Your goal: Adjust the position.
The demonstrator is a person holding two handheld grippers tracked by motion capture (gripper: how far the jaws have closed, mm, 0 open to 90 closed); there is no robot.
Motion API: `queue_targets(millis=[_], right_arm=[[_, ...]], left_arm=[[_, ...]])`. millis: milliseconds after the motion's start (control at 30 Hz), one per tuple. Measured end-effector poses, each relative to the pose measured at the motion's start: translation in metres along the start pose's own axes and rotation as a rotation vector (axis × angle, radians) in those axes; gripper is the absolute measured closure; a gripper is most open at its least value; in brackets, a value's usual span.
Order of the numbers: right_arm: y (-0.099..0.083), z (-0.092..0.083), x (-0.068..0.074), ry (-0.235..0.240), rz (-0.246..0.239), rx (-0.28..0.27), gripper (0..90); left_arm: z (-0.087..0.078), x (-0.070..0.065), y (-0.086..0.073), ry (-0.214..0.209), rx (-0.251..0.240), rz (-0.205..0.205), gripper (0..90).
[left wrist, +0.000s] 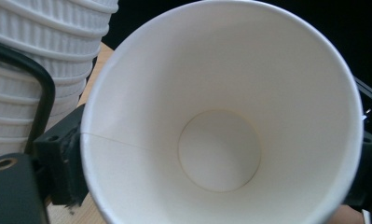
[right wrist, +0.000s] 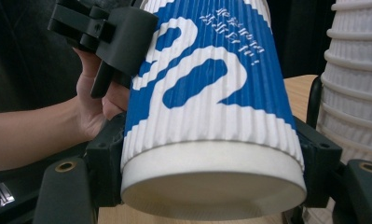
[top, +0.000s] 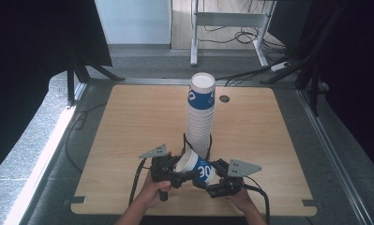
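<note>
Presently the cup [top: 197,167] is held on its side between both tools, base pinched by the right tool [top: 214,174], mouth facing the left tool [top: 177,169], whose jaws flank its rim, just before the cup stack [top: 199,115] on the counter [top: 128,131].

I see the cup stack [top: 201,112] at mid-table [top: 128,140], loose cup [top: 197,167] just before it, left gripper [top: 175,171] left of stack, right gripper [top: 213,180] right.
</note>
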State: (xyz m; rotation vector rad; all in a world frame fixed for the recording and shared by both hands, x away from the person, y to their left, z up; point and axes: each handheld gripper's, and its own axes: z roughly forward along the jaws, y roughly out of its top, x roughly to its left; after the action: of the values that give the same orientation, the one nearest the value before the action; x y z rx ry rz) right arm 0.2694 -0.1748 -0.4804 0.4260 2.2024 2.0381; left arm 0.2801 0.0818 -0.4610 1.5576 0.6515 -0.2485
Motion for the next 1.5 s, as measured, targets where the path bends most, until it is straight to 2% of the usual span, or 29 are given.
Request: queue_targets(millis=[233, 500, 667, 733, 933, 1100, 1300, 1500], right_arm=[[-0.002, 0.002, -0.001, 0.007, 0.011, 0.026, 27.8], [-0.004, 0.005, -0.002, 0.007, 0.019, 0.053, 27.2], [-0.003, 0.006, -0.003, -0.020, 0.048, 0.090, 23.0], [-0.003, 0.005, -0.004, -0.018, 0.055, 0.099, 21.8], [-0.002, 0.002, -0.004, -0.042, 0.050, 0.115, 20.1], [-0.002, 0.002, -0.004, -0.045, 0.047, 0.131, 19.7], [-0.002, 0.001, -0.004, -0.049, 0.037, 0.143, 19.6], [0.002, -0.003, -0.003, -0.072, 0.020, 0.149, 19.6]], left_arm=[[-0.003, 0.004, -0.002, -0.020, -0.018, -0.013, 14.5], [-0.004, 0.005, -0.003, -0.004, -0.015, 0.024, 16.0], [-0.007, 0.004, -0.001, 0.038, -0.008, 0.064, 16.3], [-0.010, 0.004, 0.001, 0.060, -0.007, 0.079, 16.3], [-0.016, 0.003, 0.002, 0.093, 0.011, 0.102, 16.4], [-0.018, 0.000, 0.004, 0.126, 0.026, 0.137, 16.4], [-0.019, -0.002, 0.004, 0.153, 0.037, 0.157, 16.4], [-0.021, -0.006, 0.005, 0.213, 0.069, 0.200, 16.4]])
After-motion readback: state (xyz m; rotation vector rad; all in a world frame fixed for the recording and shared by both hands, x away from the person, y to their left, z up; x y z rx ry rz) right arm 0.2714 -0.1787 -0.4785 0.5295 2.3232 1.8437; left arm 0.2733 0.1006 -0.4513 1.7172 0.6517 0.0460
